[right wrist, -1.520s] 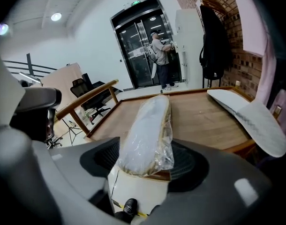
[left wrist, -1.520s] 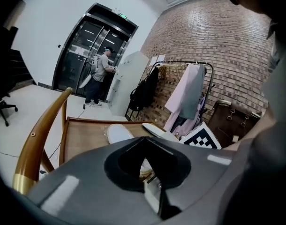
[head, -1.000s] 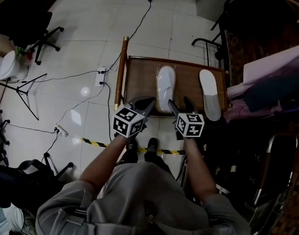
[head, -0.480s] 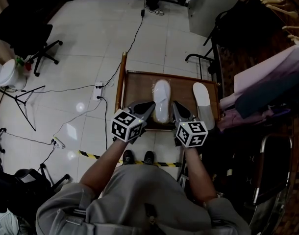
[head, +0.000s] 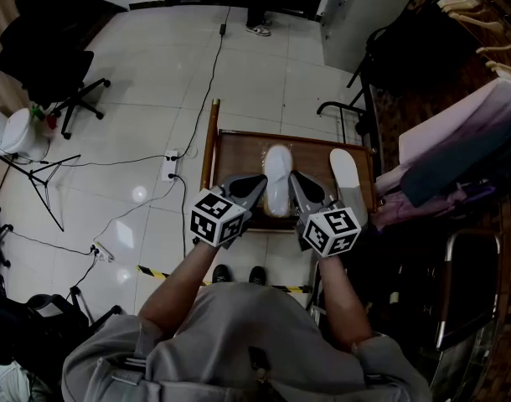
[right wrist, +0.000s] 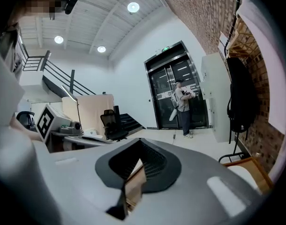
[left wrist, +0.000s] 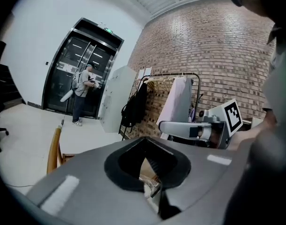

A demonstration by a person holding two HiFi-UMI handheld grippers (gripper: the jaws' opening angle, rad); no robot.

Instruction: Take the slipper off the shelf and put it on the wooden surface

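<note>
Two white slippers lie on the low wooden surface (head: pixel 237 153): one in the middle (head: pixel 277 174), the other at the right edge (head: pixel 345 178). My left gripper (head: pixel 257 182) is shut and empty, just left of the middle slipper's near end. On that slipper's right side my right gripper (head: pixel 295 181) is shut as well, with nothing in it. In the left gripper view the jaws (left wrist: pixel 145 156) meet, and the right gripper's marker cube (left wrist: pixel 232 116) shows beyond. The right gripper view shows its jaws (right wrist: pixel 139 159) closed too. No shelf can be made out.
A clothes rack with hanging garments (head: pixel 456 141) stands close on the right. Black office chairs (head: pixel 50 53), a white bin (head: pixel 17 132) and cables (head: pixel 121 199) are spread over the tiled floor to the left. Striped tape (head: pixel 159 272) marks the floor near my feet. A person (left wrist: pixel 83 93) stands at the far glass doors.
The right gripper's jaws, open beside the middle slipper a second ago, have shut on nothing. Both grippers now sit either side of that slipper, and the head view has drawn back.
</note>
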